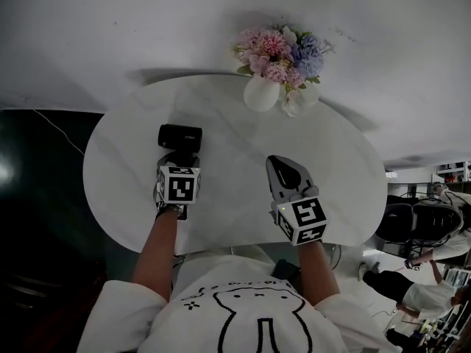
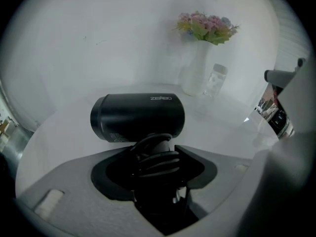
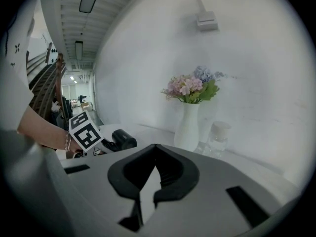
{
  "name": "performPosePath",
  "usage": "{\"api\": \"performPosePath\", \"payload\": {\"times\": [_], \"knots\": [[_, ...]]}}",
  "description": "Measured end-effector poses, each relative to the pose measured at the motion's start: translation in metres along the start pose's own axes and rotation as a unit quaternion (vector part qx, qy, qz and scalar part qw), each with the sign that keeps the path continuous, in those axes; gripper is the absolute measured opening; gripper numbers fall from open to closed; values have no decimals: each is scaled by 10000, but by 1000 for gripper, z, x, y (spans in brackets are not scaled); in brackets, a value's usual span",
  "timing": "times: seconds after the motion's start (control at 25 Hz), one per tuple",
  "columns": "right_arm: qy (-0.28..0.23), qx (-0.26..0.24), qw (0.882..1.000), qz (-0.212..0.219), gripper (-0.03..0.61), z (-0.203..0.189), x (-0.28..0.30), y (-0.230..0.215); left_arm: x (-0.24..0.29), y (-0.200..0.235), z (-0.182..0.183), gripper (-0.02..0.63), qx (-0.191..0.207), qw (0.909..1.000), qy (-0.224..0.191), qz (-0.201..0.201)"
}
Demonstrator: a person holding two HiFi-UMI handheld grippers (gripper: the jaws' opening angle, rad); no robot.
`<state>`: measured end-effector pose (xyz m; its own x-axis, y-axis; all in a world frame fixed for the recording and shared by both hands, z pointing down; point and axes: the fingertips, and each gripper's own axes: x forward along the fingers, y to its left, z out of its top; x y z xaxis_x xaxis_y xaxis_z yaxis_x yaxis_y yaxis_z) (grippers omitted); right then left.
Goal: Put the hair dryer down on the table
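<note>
left gripper is clamped on the handle of the hair dryer, with the cord wound round the handle and sitting between the jaws. right gripper has its jaws together with nothing in them, hovering over the right half of the table.

the dryer is over the left part of the table, barrel pointing across my line of sight, well apart from the vase. can't tell from any view whether the barrel is touching the top yet.

handling, my read:
- hard plastic shell, stiff, smooth matte finish, probably a bit slippery under the pads
- likely light to middling, but top-heavy: the mass is in the barrel, so it wants to tip round the handle
- the wound cord is springy and may shift in the grip
- the handle close under the barrel is the right hold, which is about where i have it
- a round barrel could roll once laid down, so i'd lower it flat before letting go

count: one hair dryer, one cord, one table, one vase, one bunch of flowers, one small clear bottle just beside the vase, two grippers.
</note>
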<state>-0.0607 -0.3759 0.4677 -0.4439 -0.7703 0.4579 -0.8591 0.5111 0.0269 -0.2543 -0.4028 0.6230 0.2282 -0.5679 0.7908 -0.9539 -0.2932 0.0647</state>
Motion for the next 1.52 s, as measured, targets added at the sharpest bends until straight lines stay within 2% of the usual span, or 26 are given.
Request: {"api": "performPosePath", "payload": {"times": [0.28, 0.48, 0.6, 0.88, 1.52], "knots": [[-6, 91, 9999, -76, 0, -1, 2, 8, 0, -2, 2, 257, -151, 9999, -30, 33], [58, 138, 9996, -224, 0, -9, -5, 11, 0, -8, 1, 337, -228, 9997, -61, -61], [48, 167, 9993, -332, 0, -11, -11, 11, -2, -5, 2, 353, -308, 9994, -156, -66], [-79, 110, 9992, -371, 0, -9, -28, 19, -22, -4, 0, 356, -468, 9983, -339, -89], [-883, 72, 9950, -464, 0, 31, -85, 30, -109, -10, 21, 354, -445, 9914, -1210, 237]]}}
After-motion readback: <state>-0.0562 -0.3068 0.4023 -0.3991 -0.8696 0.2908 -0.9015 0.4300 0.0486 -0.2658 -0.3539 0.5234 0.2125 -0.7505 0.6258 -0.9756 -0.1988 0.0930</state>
